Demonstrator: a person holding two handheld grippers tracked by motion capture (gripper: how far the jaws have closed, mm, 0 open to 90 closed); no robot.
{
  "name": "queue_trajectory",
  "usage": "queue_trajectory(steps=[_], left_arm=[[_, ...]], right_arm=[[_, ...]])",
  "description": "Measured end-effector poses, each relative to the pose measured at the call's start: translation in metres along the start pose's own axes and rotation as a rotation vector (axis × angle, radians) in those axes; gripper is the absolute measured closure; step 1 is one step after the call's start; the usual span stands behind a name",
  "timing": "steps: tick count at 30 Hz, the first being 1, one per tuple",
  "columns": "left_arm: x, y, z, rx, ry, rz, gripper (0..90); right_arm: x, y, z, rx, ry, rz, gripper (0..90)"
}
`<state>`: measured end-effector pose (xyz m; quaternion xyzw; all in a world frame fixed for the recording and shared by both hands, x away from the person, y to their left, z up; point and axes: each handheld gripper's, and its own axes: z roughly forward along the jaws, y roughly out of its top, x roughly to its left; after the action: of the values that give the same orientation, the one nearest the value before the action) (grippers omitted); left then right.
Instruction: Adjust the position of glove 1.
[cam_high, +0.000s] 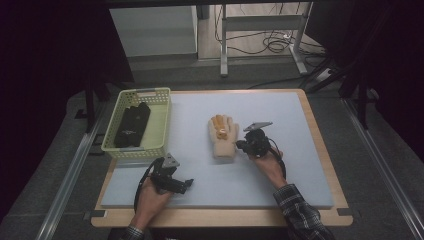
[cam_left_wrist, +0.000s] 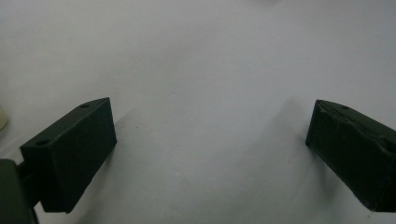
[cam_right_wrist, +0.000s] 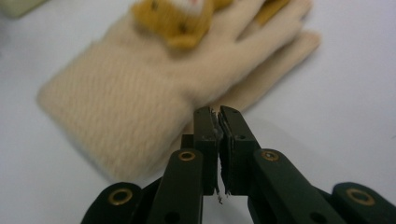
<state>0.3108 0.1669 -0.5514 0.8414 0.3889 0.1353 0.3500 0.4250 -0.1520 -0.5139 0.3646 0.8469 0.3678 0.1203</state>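
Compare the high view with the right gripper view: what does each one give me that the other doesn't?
High view: the yellow basket at the table's left with dark gloves inside, and the left tool resting on the mat, away from the work.

Right gripper view: the right tool with its jaws shut together, nothing visible between them, tips at the glove's edge; the knit texture of the cuff.

Both: the beige glove with its orange animal patch, lying flat on the pale mat.

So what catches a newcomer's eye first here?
The cream glove with an orange animal patch, lying flat mid-table, stands out on the pale mat. The right claw sits shut at its edge. At the left, a yellow-green basket holds something black.
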Motion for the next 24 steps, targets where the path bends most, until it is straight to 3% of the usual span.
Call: queue_trajectory(steps=[6, 18, 21, 24], left_arm=[[0.000, 0.000, 0.000, 0.000, 0.000, 0.000, 1.9], [0.000, 0.000, 0.000, 0.001, 0.000, 0.001, 2.0], [0.000, 0.000, 0.000, 0.000, 0.000, 0.001, 2.0], [0.000, 0.000, 0.000, 0.000, 0.000, 0.000, 2.0]], right_arm=[[0.015, -0.010, 0.011, 0.005, 0.045, -0.018, 84.4], [0.050, 0.003, 0.034, 0.000, 0.116, -0.068, 81.5], [0.051, 0.007, 0.031, 0.003, 0.118, -0.088, 77.9], [0.041, 0.011, 0.016, -0.024, 0.098, -0.075, 77.6]])
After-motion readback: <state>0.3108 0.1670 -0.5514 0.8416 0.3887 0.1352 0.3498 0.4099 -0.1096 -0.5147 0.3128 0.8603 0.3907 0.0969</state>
